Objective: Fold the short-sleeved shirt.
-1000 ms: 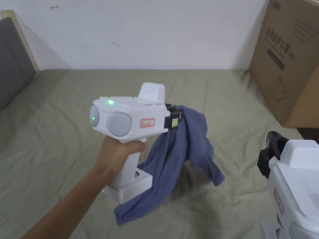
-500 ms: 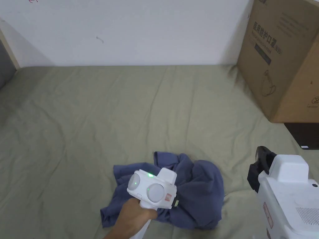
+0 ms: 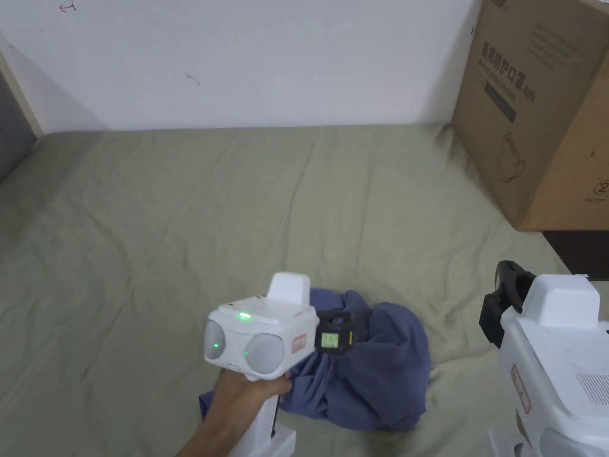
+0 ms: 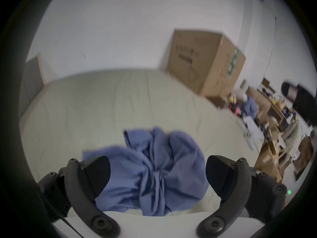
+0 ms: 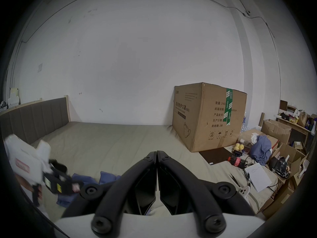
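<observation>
- Your left gripper (image 3: 351, 331) sits low over the near part of the bed, its white body gripped in your left hand (image 3: 247, 396), with green lights lit on the housing.
- Seen from the left gripper view, its two jaws stand spread wide apart, one on each side of the crumpled cloth, and neither pad presses on the fabric.
- The short-sleeved shirt (image 4: 154, 171) is blue and lies bunched in a heap on the olive-green bed sheet (image 3: 238, 208), with folds gathered to a knot-like ridge in the middle and a flap spread out toward the left jaw.
- In the head view the shirt (image 3: 380, 369) rests just beyond and under the nose of your left gripper, near the front edge of the bed.
- Your right gripper (image 5: 157, 153) is held off to the right of the shirt, well clear of it; its jaws are pressed together tip to tip with nothing between them.
- In the head view that right gripper (image 3: 502, 303) shows at the lower right corner, its black tip pointing away from you.
- A large cardboard box (image 3: 535, 107) stands at the far right of the bed against the white wall (image 3: 267, 59).
- A grey padded headboard (image 5: 34, 119) runs along the left side.
</observation>
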`<act>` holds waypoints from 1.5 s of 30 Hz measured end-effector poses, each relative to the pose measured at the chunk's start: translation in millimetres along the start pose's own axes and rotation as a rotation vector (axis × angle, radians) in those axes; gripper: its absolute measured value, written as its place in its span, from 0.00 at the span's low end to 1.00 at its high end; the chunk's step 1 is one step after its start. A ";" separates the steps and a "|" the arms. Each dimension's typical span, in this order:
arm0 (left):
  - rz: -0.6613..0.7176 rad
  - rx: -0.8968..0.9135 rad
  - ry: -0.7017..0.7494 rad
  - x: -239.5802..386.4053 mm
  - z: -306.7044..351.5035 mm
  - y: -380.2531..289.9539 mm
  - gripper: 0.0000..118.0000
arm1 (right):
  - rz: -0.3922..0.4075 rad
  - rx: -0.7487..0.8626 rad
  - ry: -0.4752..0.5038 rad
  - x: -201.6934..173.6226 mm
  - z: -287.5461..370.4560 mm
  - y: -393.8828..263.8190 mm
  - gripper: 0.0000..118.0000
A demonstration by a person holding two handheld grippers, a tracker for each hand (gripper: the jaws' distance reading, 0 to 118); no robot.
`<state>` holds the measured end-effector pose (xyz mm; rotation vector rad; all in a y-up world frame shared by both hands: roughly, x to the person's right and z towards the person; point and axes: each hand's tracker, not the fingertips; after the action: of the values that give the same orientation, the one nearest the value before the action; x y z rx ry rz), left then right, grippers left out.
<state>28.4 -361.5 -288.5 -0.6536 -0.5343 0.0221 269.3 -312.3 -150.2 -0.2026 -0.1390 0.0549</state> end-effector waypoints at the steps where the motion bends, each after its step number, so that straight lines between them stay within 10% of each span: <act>1: 0.003 0.056 0.020 -2.2 13.7 6.6 0.97 | 0.000 0.009 -0.001 -0.6 1.6 3.3 0.00; 12: -0.101 0.479 0.282 -27.9 105.3 31.5 0.88 | -0.013 0.077 0.010 -14.0 13.5 27.4 0.00; 16: -0.112 0.514 0.338 -39.9 112.6 24.5 0.67 | -0.015 0.086 0.015 -16.2 13.0 30.9 0.00; 22: -0.130 0.485 0.386 -50.1 111.1 12.7 0.00 | -0.008 0.095 0.022 -22.9 14.3 37.0 0.00; 45: 0.184 -0.212 0.264 -121.2 1.4 -87.2 0.02 | -0.003 0.009 0.029 -18.2 -8.6 6.3 0.00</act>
<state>-89.8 -452.6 -293.1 -0.8971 -0.2218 0.0517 252.3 -309.1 -162.2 -0.1941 -0.1106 0.0492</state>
